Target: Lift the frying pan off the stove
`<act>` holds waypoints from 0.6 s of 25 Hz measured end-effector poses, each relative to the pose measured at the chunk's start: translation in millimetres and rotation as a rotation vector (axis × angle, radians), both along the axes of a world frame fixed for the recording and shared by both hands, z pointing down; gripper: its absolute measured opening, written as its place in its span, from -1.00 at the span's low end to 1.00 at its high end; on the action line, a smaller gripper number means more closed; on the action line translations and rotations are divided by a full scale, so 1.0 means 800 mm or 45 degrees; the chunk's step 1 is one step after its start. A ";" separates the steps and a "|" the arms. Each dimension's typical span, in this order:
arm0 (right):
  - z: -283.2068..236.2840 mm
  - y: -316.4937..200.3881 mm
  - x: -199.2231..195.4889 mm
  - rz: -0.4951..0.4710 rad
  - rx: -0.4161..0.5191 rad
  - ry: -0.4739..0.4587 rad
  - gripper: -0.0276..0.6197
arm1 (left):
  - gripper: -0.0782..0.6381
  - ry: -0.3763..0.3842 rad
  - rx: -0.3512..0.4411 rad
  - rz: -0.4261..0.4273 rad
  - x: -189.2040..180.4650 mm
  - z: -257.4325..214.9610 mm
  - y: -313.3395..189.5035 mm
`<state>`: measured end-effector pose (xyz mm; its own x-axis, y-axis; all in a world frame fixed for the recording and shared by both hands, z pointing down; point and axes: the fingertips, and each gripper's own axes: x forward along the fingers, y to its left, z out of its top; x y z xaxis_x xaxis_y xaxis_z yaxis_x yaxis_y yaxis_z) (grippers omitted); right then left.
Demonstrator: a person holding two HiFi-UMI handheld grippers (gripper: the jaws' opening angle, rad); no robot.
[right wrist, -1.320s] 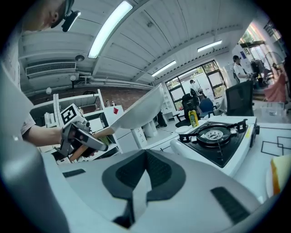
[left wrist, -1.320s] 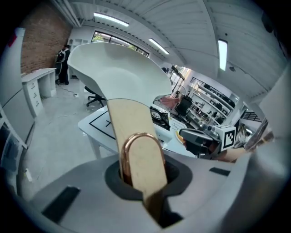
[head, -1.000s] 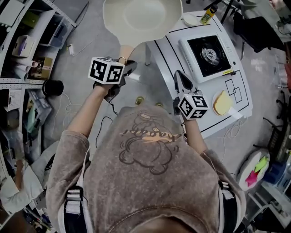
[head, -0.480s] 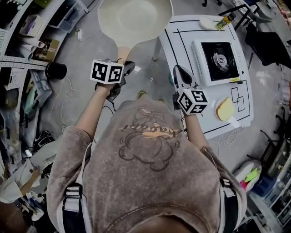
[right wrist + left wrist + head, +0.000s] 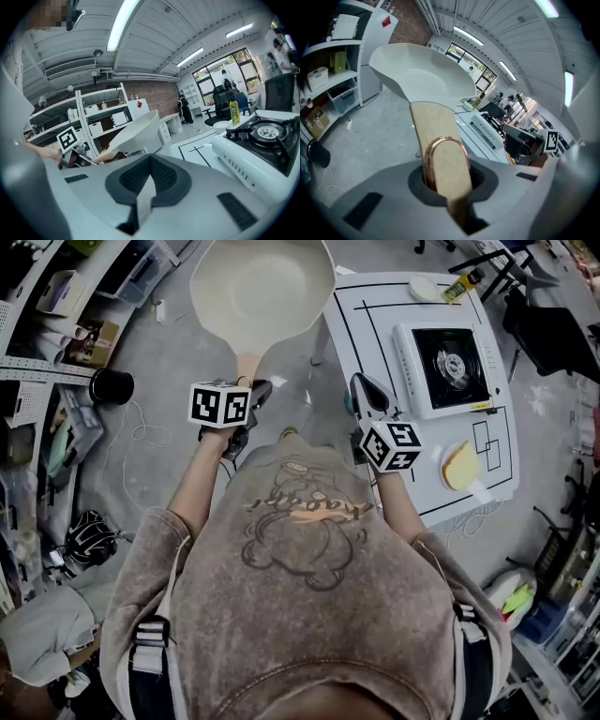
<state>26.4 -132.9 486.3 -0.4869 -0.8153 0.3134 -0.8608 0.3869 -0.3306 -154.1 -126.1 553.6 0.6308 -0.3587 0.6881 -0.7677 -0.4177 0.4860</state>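
Note:
A cream frying pan (image 5: 262,287) with a wooden handle (image 5: 247,367) hangs in the air over the floor, left of the white table (image 5: 367,338). My left gripper (image 5: 253,390) is shut on the handle's end; in the left gripper view the handle (image 5: 436,136) runs out from between the jaws (image 5: 446,176) to the pan (image 5: 422,77). The portable stove (image 5: 448,362) stands bare on the table. My right gripper (image 5: 366,395) is shut with nothing in it, at the table's near left edge. From the right gripper view (image 5: 147,187) the pan (image 5: 138,131) sits left of the stove (image 5: 262,136).
On the table are a yellow sponge-like piece (image 5: 457,456) near the front, a small dish (image 5: 424,287) and a bottle (image 5: 459,285) at the back. Shelving (image 5: 47,315) lines the left side, with a black cup (image 5: 112,385) and cables on the floor.
The pan has swung a little further left, away from the stove and table, still in my left gripper. My right gripper has barely moved.

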 end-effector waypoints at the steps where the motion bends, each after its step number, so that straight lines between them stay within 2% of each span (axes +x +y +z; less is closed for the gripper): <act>1: 0.001 -0.001 0.000 -0.002 0.000 0.000 -0.93 | -0.66 -0.002 0.000 -0.003 0.000 0.003 0.002; 15: 0.017 -0.001 0.002 -0.016 -0.018 0.017 -0.92 | -0.66 -0.006 -0.070 -0.032 0.004 0.033 0.022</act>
<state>27.6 -134.0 500.2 -0.4931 -0.8043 0.3315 -0.8600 0.3932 -0.3251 -150.8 -108.4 580.1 0.6187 -0.3361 0.7101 -0.7799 -0.3713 0.5038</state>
